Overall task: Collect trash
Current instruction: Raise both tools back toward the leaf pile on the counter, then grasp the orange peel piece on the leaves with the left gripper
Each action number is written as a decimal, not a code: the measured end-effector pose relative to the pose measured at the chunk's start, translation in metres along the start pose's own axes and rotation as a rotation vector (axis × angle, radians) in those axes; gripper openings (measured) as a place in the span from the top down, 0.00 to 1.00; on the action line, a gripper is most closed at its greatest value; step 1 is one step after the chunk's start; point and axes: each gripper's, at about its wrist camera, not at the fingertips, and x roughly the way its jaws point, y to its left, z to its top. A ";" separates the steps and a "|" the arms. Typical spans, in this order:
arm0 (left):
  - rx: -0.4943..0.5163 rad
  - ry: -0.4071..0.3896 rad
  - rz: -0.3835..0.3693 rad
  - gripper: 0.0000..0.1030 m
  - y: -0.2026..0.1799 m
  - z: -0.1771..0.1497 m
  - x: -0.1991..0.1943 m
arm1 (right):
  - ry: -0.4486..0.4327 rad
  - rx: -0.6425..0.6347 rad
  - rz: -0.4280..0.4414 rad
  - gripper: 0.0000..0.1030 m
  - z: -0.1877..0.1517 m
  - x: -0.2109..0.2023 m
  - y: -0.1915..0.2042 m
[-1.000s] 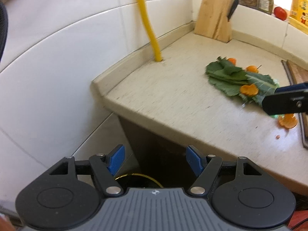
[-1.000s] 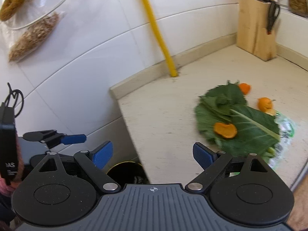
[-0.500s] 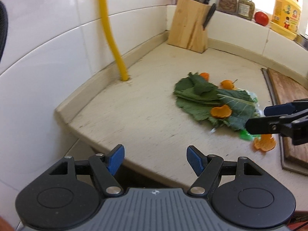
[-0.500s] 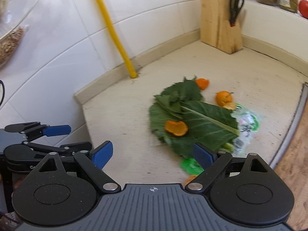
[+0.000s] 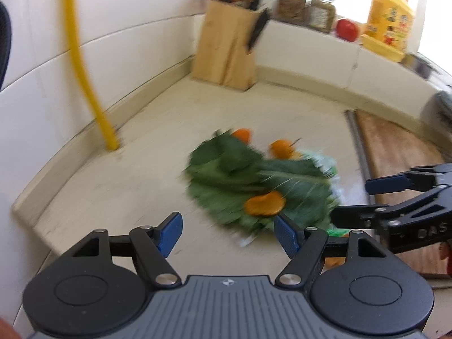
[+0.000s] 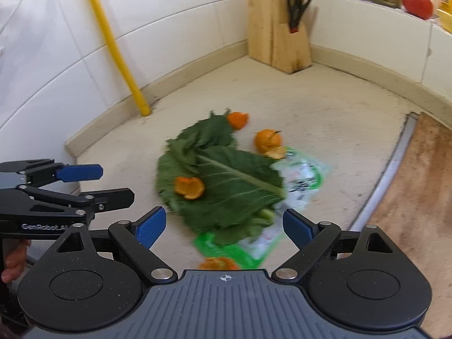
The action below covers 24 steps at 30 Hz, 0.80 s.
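Right wrist view: I see the trash heap at the centre of the frame, large green leaves (image 6: 223, 183) spread flat on the beige countertop (image 6: 325, 118), with one orange peel (image 6: 189, 188) lying on top of them, two more peels (image 6: 238, 120) at their far edge, and a green-and-white plastic wrapper (image 6: 302, 175) tucked under their right side. Another peel (image 6: 219, 263) sits at the bottom centre, just ahead of my right gripper (image 6: 223, 228), whose blue pads are spread wide with nothing between them; the near edge of the leaves lies between the two pads. My left gripper (image 6: 97, 182) enters at the lower left, released too, beside the heap. In the left wrist view the leaves are blurred, just beyond the spread pads. Upper left, a yellow pipe (image 6: 113, 48) meets the counter; upper right stands a wooden knife block (image 6: 276, 25).
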 end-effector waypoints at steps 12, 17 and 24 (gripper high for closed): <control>0.131 0.014 -0.061 0.40 -0.029 0.016 0.053 | -0.034 0.027 -0.027 0.24 0.009 -0.001 -0.040; 0.127 0.069 -0.064 0.51 -0.029 0.014 0.071 | -0.035 0.013 -0.002 0.27 0.017 0.007 -0.045; 0.124 0.088 -0.068 0.67 -0.031 0.012 0.078 | -0.054 -0.041 0.021 0.32 0.035 0.023 -0.048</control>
